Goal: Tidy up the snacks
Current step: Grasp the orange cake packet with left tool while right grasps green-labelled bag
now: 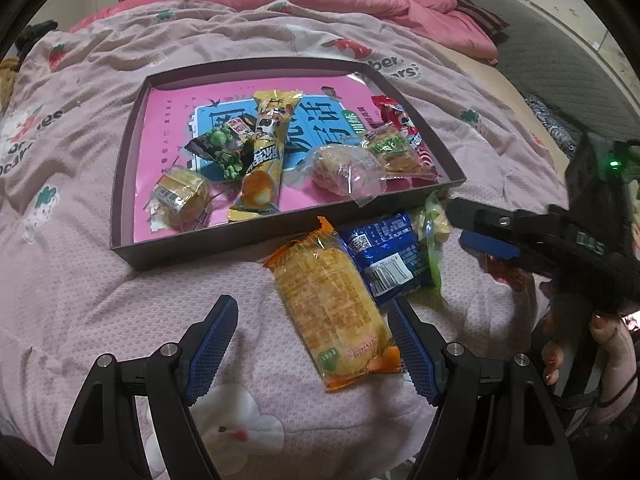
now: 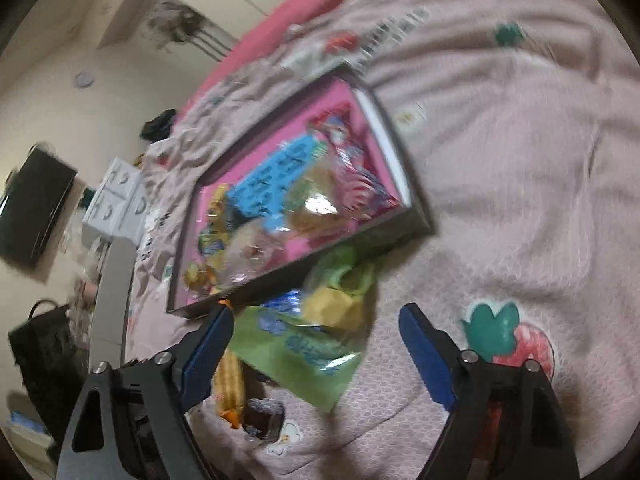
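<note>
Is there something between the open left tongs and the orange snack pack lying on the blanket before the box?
Nothing visible blocks it. The orange snack pack lies just ahead of the open left tongs, near the right pad; the blue pack lies beyond.

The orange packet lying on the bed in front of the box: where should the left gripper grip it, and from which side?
Grip the orange packet across its narrow width near the middle, coming straight down from above. It lies flat on the blanket, long axis pointing roughly toward the box, and the open left gripper already straddles its near end. The blue packet touches its far right side, so stay nearer.
</note>
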